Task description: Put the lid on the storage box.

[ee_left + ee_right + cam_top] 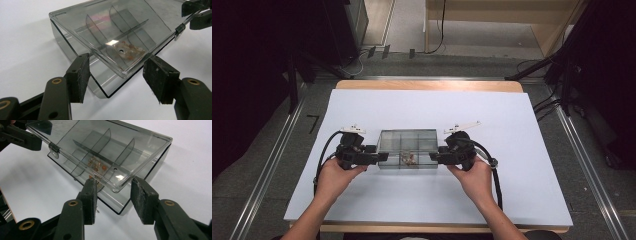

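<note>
A clear plastic compartment box (407, 149) is seen at the desk's centre, resting on a white sheet (422, 200). Its interior is split by dividers into several cells; small orange-brown bits (131, 50) are held in one cell near the front middle. The transparent lid (107, 30) is lifted at an angle above the base, w/ a small latch (179, 31) visible on its edge.

The box is flanked by both tongs, one at each short end. The left tongs (117, 77) are spread, w/ a lid corner lying between the pads; the pads are not seen pressing on it. The right tongs (113, 200) are likewise spread around the opposite lid corner, w/ gaps visible either side, so nothing is pinched. In the high view the left tongs (379, 156) and right tongs (436, 156) are pointed inward toward each other, each gripped by a hand (334, 175) from below. Cables are trailed back from both.

Beyond the sheet, the wooden desk (427, 85) edge is shown, then grey floor (262, 165) w/ metal rails.
</note>
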Action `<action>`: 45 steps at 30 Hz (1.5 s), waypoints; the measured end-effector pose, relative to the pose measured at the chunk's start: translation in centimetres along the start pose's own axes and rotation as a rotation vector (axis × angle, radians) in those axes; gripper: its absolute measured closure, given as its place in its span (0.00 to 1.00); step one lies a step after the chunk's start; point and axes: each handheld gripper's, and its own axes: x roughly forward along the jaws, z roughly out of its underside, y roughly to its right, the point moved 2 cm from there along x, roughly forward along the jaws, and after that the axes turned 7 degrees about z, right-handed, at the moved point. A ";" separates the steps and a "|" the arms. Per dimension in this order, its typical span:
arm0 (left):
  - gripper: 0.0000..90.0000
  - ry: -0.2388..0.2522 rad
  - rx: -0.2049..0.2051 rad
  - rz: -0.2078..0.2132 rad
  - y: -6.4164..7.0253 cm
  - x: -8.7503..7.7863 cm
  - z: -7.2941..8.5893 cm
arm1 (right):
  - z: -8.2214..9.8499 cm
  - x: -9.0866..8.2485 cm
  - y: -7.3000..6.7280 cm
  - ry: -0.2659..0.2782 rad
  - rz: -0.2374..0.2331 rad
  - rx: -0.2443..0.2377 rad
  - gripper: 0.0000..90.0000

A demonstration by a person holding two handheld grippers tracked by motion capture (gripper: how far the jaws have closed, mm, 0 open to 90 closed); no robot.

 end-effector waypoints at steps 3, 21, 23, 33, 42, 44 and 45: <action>0.43 -0.008 0.009 0.000 -0.1 0.2 0.1 | 0.2 0.1 -0.1 -0.001 -0.001 -0.008 0.65; 0.43 -0.006 0.030 0.001 -0.2 0.7 0.9 | 0.7 0.9 -0.2 -0.011 0.004 -0.028 0.63; 0.43 -0.009 0.033 0.000 -0.2 0.7 1.0 | 0.8 1.0 -0.3 -0.012 0.006 -0.029 0.63; 0.44 -0.011 0.041 -0.005 -0.3 1.0 1.3 | 1.1 1.2 -0.4 -0.018 0.013 -0.043 0.63; 0.44 -0.015 0.043 0.002 -0.4 1.2 1.5 | 1.2 1.5 -0.3 -0.022 0.017 -0.052 0.61; 0.44 -0.018 0.046 0.003 -0.4 1.2 1.6 | 1.3 1.6 -0.3 -0.025 0.019 -0.051 0.60; 0.44 -0.020 0.046 0.002 -0.4 1.3 1.6 | 1.3 1.6 -0.3 -0.027 0.019 -0.052 0.60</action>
